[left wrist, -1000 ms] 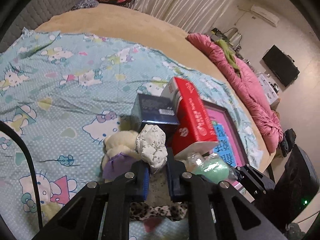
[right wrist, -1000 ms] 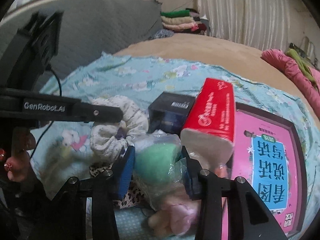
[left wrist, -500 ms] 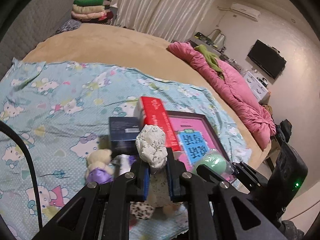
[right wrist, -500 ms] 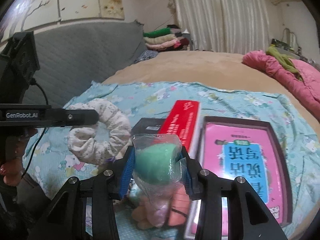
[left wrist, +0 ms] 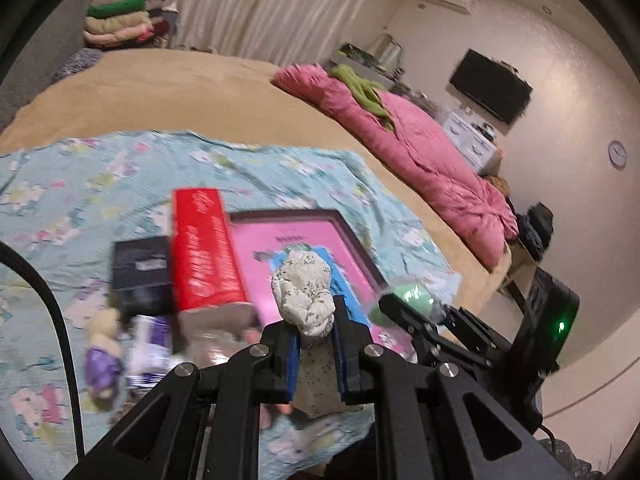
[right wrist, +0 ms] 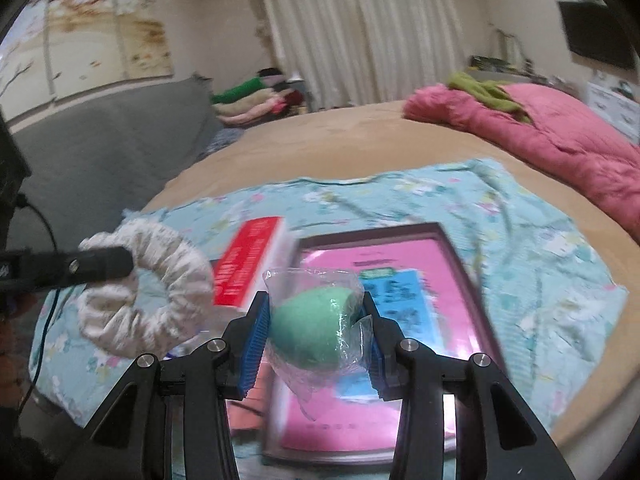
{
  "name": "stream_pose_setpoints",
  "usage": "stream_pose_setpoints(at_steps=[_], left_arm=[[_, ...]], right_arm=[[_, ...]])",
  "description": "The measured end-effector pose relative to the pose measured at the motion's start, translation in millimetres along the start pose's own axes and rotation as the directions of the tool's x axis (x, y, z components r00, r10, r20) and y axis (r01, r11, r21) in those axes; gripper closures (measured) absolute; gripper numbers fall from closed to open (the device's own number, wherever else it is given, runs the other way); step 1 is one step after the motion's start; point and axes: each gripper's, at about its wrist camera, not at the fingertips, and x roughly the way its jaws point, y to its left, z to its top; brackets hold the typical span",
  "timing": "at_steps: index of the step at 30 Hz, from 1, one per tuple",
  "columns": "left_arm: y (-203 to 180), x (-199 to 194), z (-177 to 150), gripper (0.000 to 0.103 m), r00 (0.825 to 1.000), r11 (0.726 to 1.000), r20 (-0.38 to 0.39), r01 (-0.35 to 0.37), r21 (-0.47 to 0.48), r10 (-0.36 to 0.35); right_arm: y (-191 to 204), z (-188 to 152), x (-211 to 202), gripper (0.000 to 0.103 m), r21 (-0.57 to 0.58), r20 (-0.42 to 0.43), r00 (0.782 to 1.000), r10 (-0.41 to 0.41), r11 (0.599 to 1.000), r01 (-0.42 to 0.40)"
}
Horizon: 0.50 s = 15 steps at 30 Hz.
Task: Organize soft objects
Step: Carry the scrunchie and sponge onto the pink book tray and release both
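Left wrist view: the left gripper [left wrist: 314,334] is clamped on the white scrunchie [left wrist: 304,298] at lower centre; the right gripper [right wrist: 316,330] squeezes the bagged green sponge [right wrist: 312,330].

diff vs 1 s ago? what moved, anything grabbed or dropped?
Both grippers lifted up and away from the pile on the sheet. The left gripper carried the floral scrunchie with it, and the right gripper the bagged green sponge. Nothing newly grabbed or released. The red box, dark box, pink book and small plush stayed put.
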Motion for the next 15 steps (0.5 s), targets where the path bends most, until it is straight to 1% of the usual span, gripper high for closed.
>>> stream_pose_setpoints(at_steps=[3,6,11,12,15], left_arm=[[-12,26,-4,0.088,0.998,1.0,-0.048,0.031,-0.002,-0.031],[-24,52,-9,0.088,0.991,0.996,-0.103,0.086,-0.019,-0.087],[-36,80,-15,0.088,0.982,0.994,-0.156,0.106,0.0,-0.105],[-36,87,-16,0.088,0.978,0.992,-0.171,0.122,-0.014,-0.123],[-33,108,-21,0.088,0.956,0.978,-0.21,0.189,-0.087,-0.203]], right_arm=[[-23,-2,-1,0.058,0.043,-0.012,0.999,-0.046,0.998,0.046],[-42,-7,-2,0.058,0.085,-0.021,0.998,-0.067,0.994,0.068],[-67,-13,-4,0.058,0.131,-0.033,0.995,-0.092,0.987,0.096],[-70,-14,-4,0.058,0.138,-0.038,0.995,-0.092,0.986,0.096],[-76,-17,0,0.058,0.149,-0.055,0.995,-0.087,0.984,0.095]])
